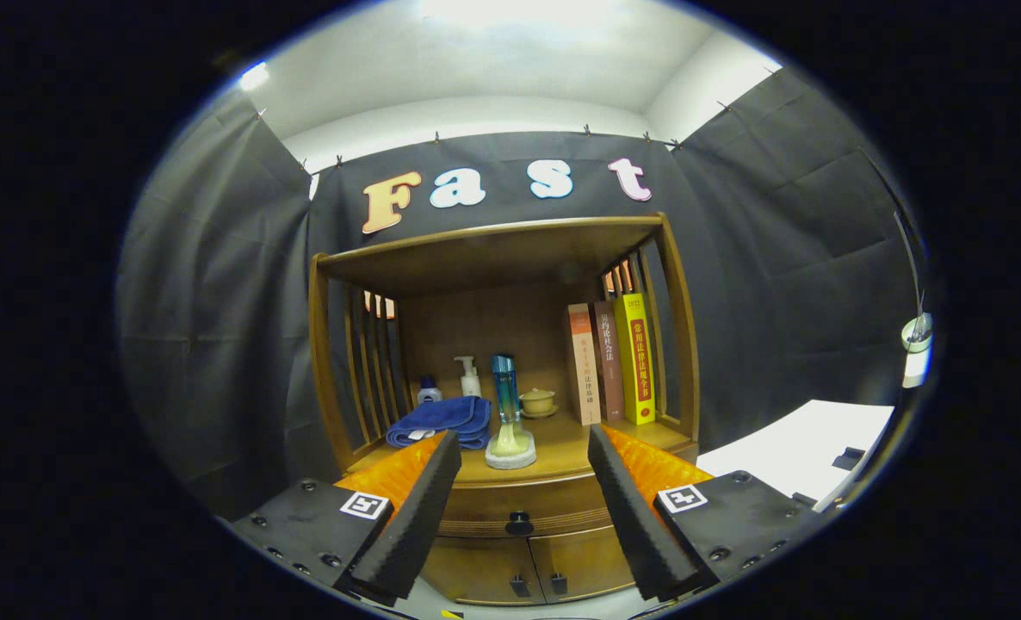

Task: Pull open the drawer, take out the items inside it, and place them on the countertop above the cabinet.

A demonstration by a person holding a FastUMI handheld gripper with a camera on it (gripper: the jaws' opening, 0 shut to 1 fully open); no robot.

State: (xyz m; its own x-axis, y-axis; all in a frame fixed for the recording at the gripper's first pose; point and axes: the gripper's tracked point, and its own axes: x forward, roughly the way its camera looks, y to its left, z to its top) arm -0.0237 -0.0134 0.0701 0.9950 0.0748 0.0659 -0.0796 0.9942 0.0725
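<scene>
Drawer shut, fingers wide

Risk lies in the small dark round knob [519,523]: an off-centre closing could let the fingers slip off it, or strike the drawer front. The hand-held gripper [523,491] is spread apart and grasps nothing, and the knob sits between and beyond its fingers. The curved brown wooden drawer [523,508] looks fully closed, directly below the wooden countertop [562,448], which carries a folded blue towel [437,420], bottles and books.
</scene>
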